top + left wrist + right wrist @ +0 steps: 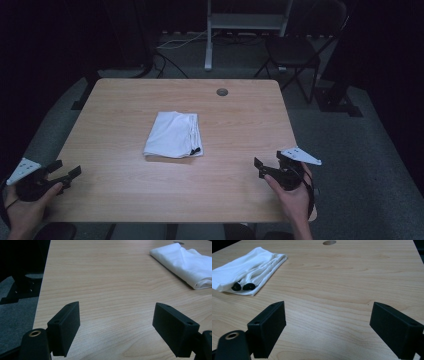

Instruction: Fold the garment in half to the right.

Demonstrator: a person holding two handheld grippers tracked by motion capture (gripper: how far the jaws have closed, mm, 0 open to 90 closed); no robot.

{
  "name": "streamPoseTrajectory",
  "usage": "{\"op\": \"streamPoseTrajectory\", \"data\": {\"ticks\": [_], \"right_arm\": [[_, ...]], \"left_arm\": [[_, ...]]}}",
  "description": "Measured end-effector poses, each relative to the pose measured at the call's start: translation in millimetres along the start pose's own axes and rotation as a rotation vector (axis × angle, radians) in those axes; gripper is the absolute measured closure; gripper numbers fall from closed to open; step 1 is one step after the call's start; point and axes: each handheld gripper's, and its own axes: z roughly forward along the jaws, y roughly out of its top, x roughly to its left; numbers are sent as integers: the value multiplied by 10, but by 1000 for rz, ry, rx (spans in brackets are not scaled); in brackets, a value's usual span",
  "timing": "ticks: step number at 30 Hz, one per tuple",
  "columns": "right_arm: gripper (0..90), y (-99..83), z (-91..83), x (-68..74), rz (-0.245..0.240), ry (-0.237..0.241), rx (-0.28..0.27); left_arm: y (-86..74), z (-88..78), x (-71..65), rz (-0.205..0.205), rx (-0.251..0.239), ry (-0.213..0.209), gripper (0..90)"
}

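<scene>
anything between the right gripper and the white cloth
Nothing: bare wood tabletop runs from the open right gripper to the cloth, seen in the right gripper view.

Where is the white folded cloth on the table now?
In the high view, the white folded cloth lies mid-table, below the round hole, apart from both tools.

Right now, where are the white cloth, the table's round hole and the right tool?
white cloth [172, 134], high view, middle of its folded top.
round hole [222, 92], high view, its centre.
right tool [267, 164], high view, between its tips.

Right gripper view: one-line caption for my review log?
Open right gripper faces a folded white cloth with two black tips on a wooden table.
</scene>
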Motion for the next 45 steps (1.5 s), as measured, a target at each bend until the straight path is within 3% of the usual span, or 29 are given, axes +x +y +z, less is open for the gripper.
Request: {"op": "streamPoseTrajectory", "data": {"ticks": [39, 45], "right_arm": [[127, -130, 116, 61, -34, -23, 24], [127, -186, 151, 43, -36, -31, 48]], "left_arm": [[-27, 30, -38, 7, 1, -14, 216], [-26, 29, -34, 4, 3, -15, 216]]}}
